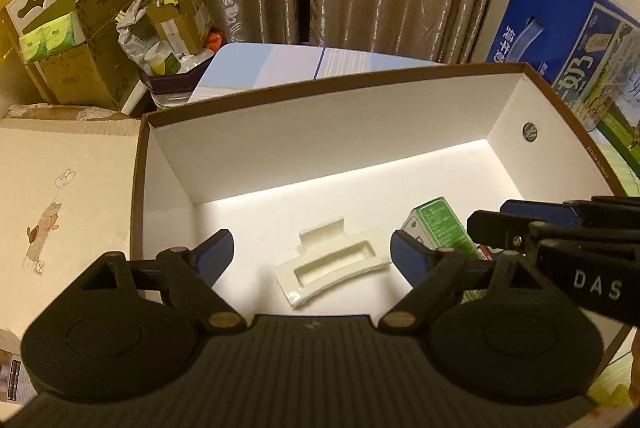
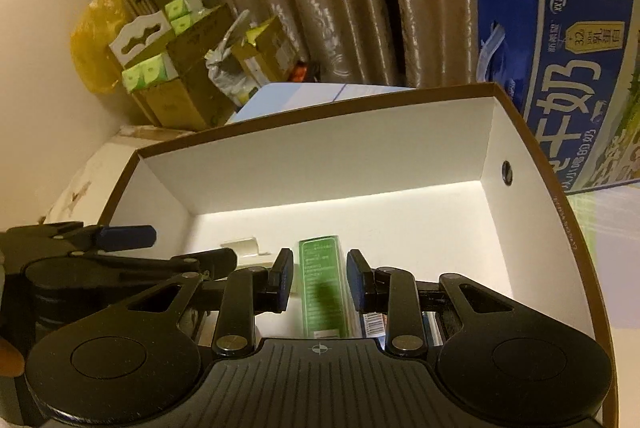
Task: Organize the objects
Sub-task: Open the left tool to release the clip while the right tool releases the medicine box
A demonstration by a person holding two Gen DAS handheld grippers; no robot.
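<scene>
Matt white cardboard box (image 1: 320, 147); glossy cream plastic hair clip (image 1: 332, 264).

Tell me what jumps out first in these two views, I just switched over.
The big open box with white inner walls and a brown rim fills both views. On its floor a cream hair clip lies below the open left gripper, left of a green carton. The open right gripper straddles that carton without touching it, and a tall blue milk case stands behind the box on the right.
</scene>
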